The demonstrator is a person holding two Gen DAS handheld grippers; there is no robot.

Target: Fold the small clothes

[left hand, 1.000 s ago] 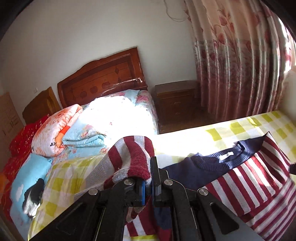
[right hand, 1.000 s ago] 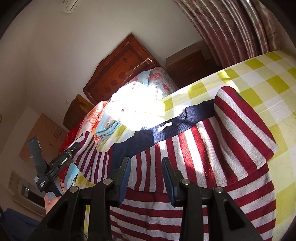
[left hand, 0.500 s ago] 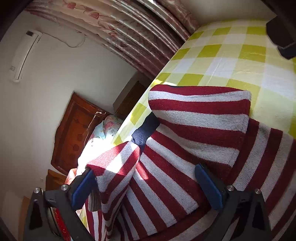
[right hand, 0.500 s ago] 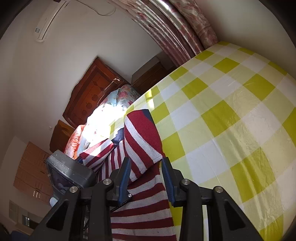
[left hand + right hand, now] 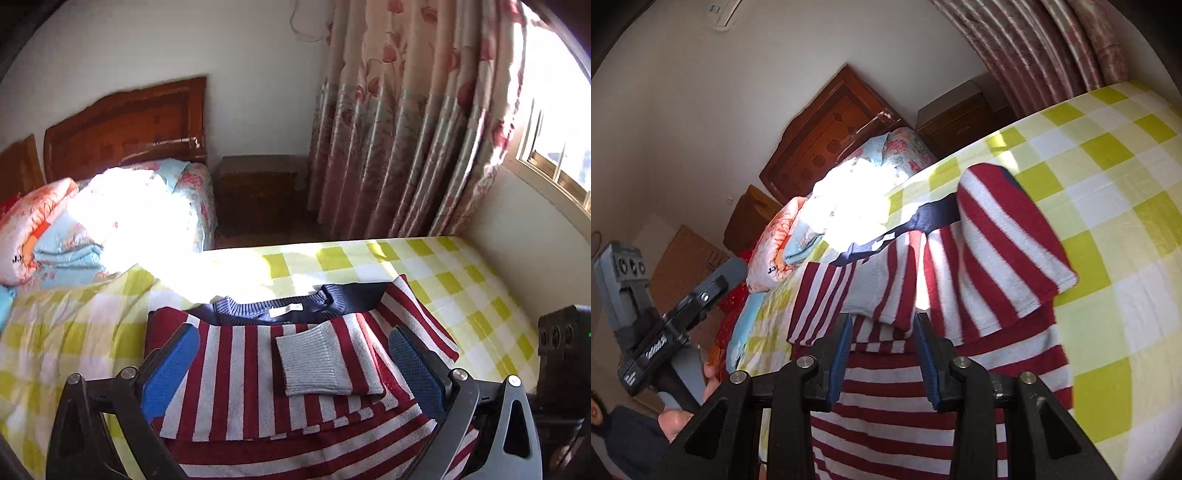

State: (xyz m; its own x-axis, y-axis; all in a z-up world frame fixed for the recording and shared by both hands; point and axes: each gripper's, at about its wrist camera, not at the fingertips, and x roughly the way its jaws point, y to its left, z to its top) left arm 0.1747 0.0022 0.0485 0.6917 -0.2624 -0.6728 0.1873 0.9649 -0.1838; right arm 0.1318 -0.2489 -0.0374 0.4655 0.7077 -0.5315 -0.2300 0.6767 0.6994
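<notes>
A red-and-white striped sweater (image 5: 236, 369) with a navy collar (image 5: 280, 312) lies flat on the yellow-checked bed cover (image 5: 461, 280). Both sleeves are folded across its chest, and a grey cuff (image 5: 314, 363) lies on top. My left gripper (image 5: 293, 369) hovers over the chest with its blue pads wide apart and nothing between them. In the right wrist view the sweater (image 5: 997, 240) shows its right sleeve folded inward. My right gripper (image 5: 882, 354) stands partly open just above the sweater's lower part and grips no cloth.
A pile of folded quilts (image 5: 110, 214) lies at the bed's far left before a wooden headboard (image 5: 125, 122). A nightstand (image 5: 258, 192), a flowered curtain (image 5: 406, 129) and a window (image 5: 554, 155) stand beyond. A person's hand (image 5: 676, 421) holds the left tool.
A second ago my left gripper was shut on a striped sleeve, held up. It has let go, and the sleeve now lies across the chest. The right gripper's opening is unchanged.
</notes>
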